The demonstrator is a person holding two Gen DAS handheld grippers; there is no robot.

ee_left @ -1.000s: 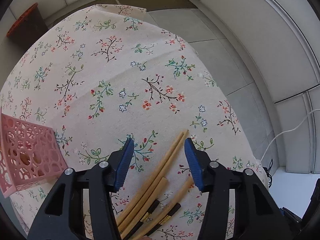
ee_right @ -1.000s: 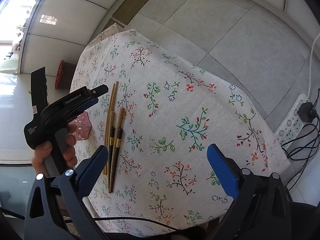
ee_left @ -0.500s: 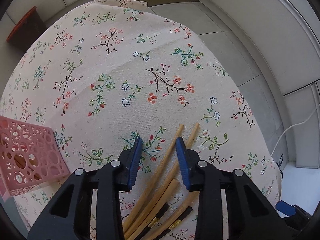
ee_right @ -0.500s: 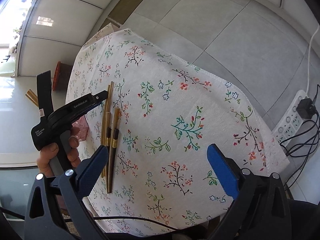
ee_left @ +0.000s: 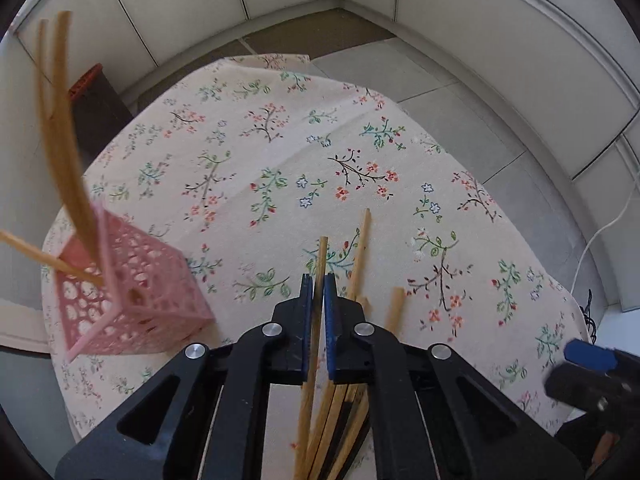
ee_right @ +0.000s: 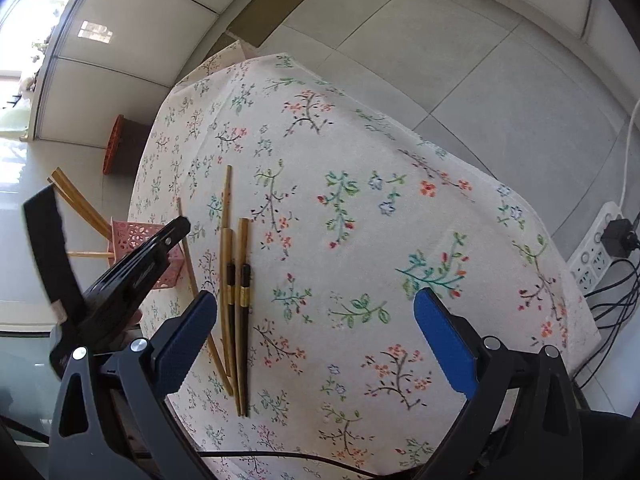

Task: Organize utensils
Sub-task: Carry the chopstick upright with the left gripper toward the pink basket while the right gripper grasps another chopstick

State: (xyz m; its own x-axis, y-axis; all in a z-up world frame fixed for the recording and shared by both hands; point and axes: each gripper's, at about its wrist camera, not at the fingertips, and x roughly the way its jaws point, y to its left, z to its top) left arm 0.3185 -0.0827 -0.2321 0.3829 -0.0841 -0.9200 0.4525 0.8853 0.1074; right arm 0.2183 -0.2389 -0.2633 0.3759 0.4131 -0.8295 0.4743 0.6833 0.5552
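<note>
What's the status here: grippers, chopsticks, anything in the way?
Left gripper shut on one chopstick. Right gripper open, holding nothing. Other chopsticks lie on the tablecloth; several already in the pink basket. Path to basket looks unobstructed.

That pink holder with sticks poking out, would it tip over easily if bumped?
Probably. The pink basket looks thin, perforated and light, and its long chopsticks lean far outward, so it seems top-heavy. It might also slide on the tablecloth.
</note>
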